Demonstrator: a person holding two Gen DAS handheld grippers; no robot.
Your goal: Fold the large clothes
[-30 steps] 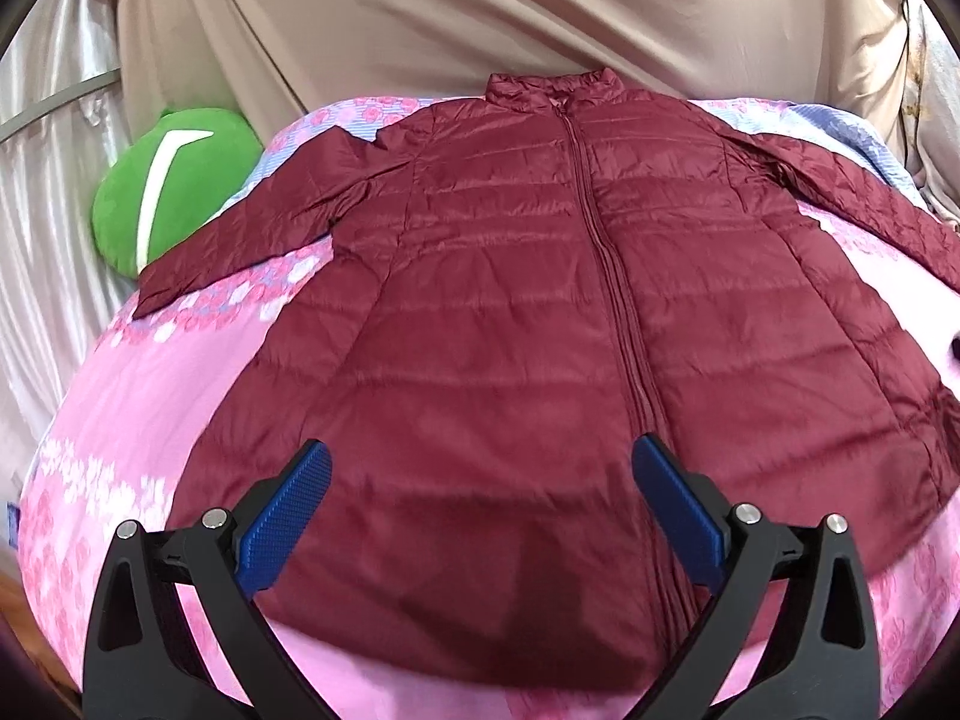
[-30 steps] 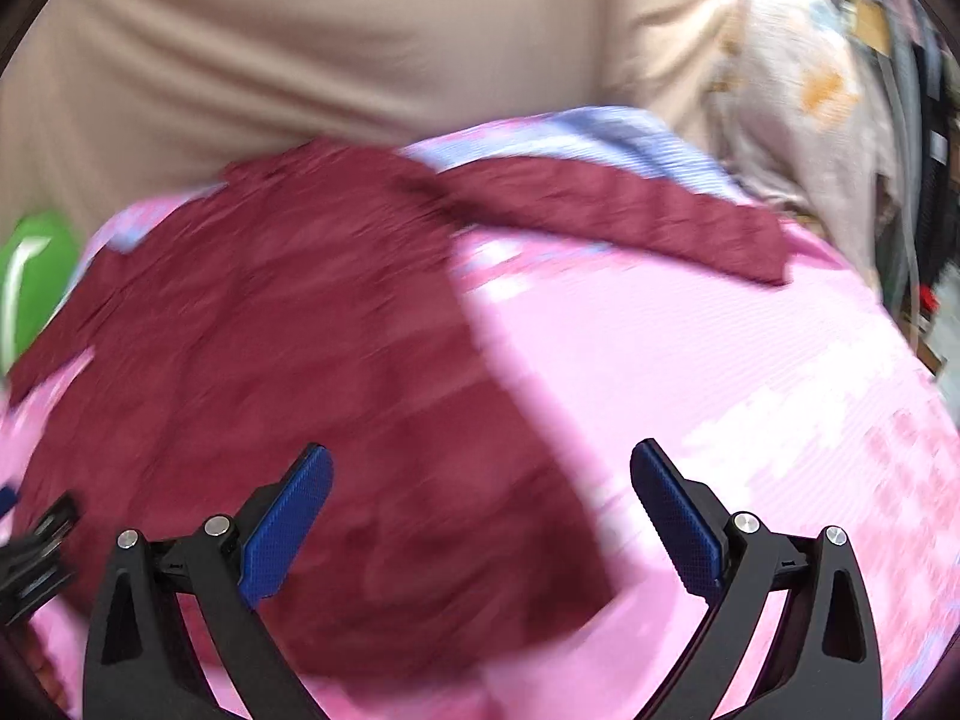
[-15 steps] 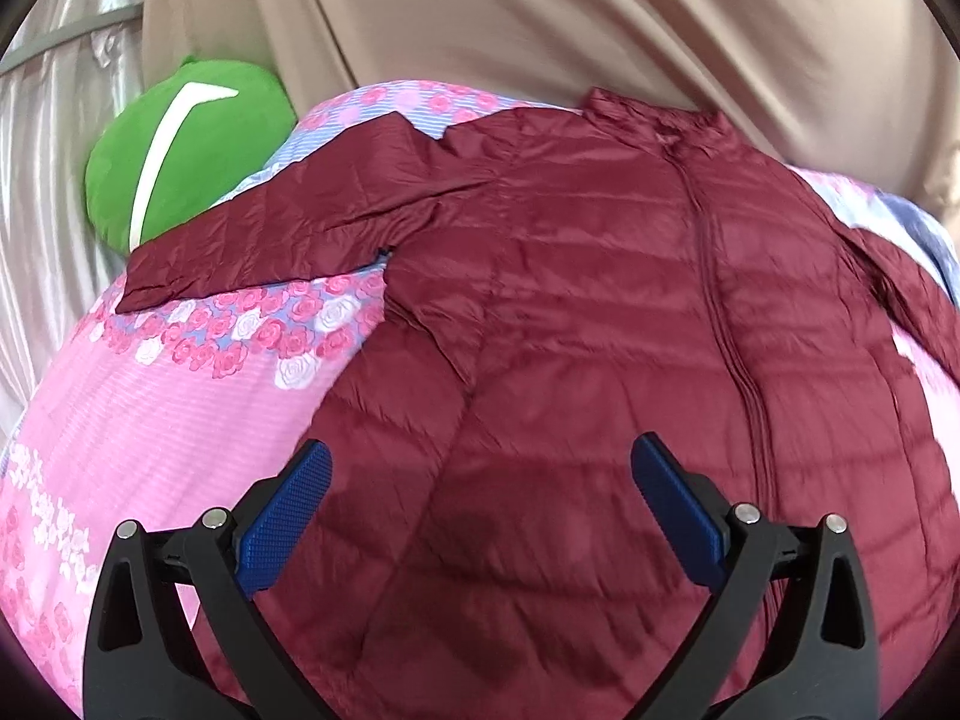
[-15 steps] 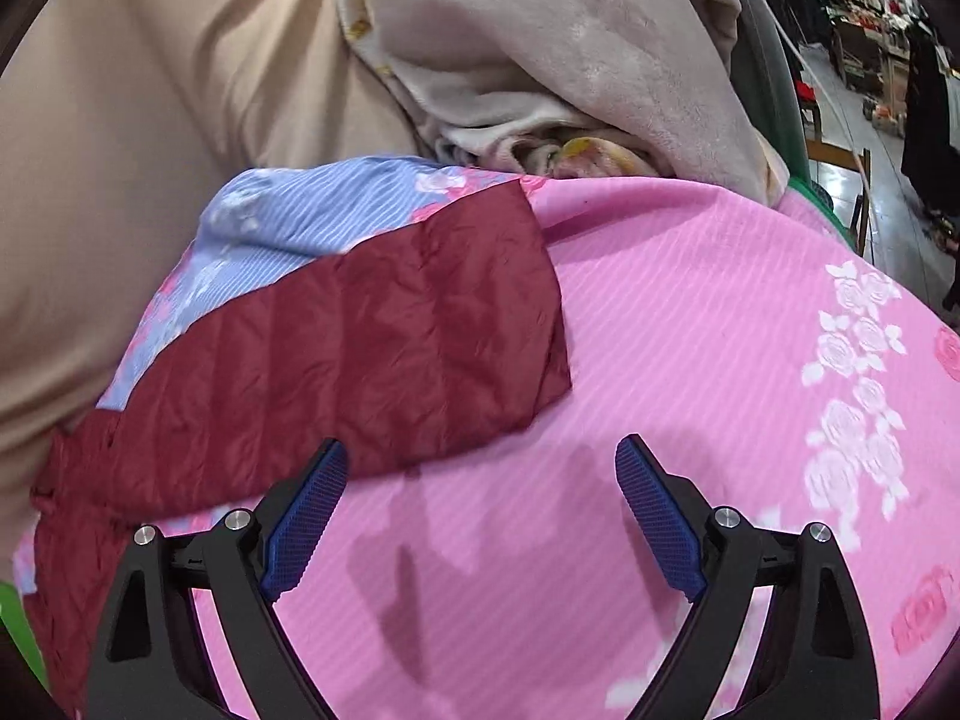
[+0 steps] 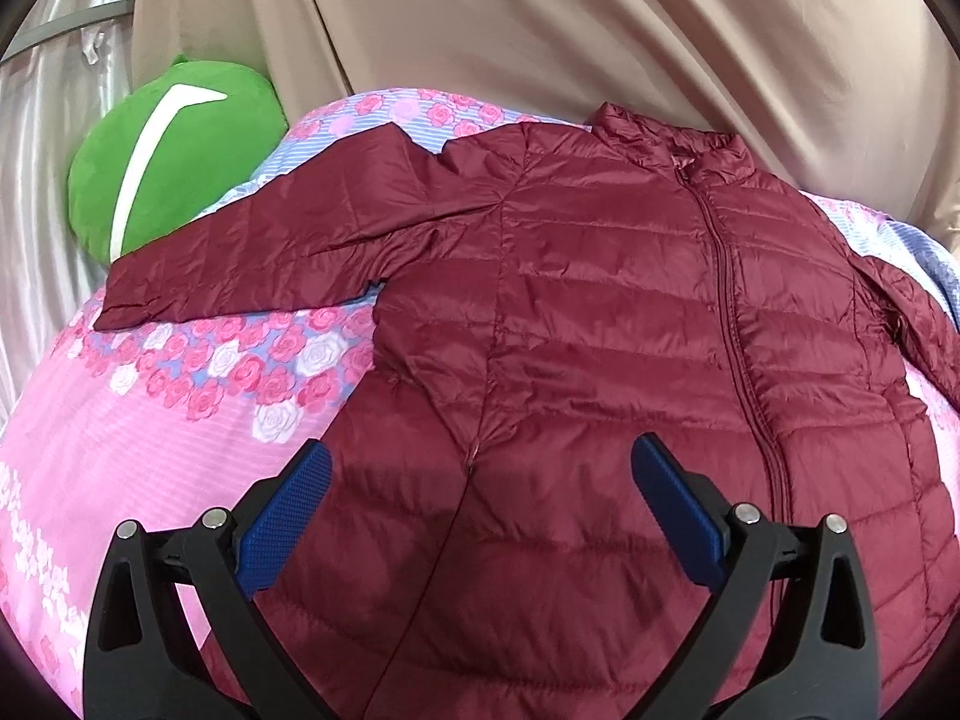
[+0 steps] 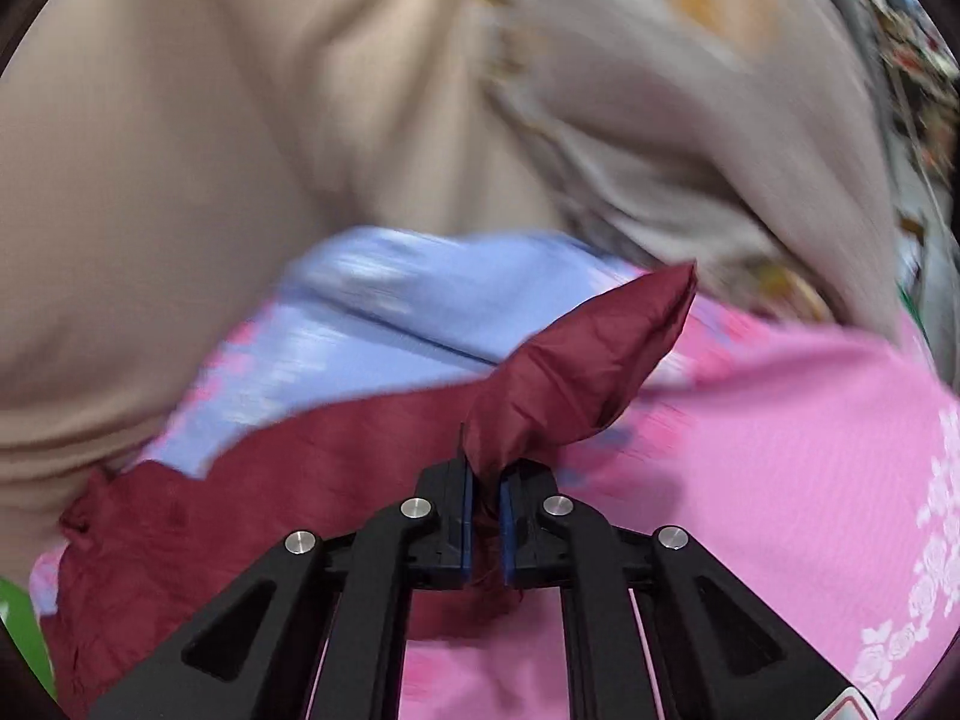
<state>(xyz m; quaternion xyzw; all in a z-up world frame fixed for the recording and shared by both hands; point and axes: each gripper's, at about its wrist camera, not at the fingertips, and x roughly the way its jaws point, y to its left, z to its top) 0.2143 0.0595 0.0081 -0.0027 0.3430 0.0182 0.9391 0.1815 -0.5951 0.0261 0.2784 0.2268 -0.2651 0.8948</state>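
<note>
A maroon quilted jacket (image 5: 600,324) lies front up and zipped on a pink floral bedspread (image 5: 120,420), its left sleeve (image 5: 252,252) spread out sideways. My left gripper (image 5: 480,498) hovers open over the jacket's lower left panel, nothing between its blue pads. In the right wrist view my right gripper (image 6: 485,498) is closing its jaws on the cuff end of the other sleeve (image 6: 576,372), and the pads pinch the bunched fabric. The sleeve's tip sticks up past the fingers.
A green plush cushion (image 5: 174,150) sits at the back left of the bed. A beige curtain (image 5: 540,30) hangs behind the bed. A grey patterned blanket (image 6: 690,120) is heaped at the back right. Pink bedspread (image 6: 780,450) lies bare to the right of the sleeve.
My right gripper swung right to the sleeve's end and closed on the cuff. My left gripper shifted left across the jacket's lower part, still open.
</note>
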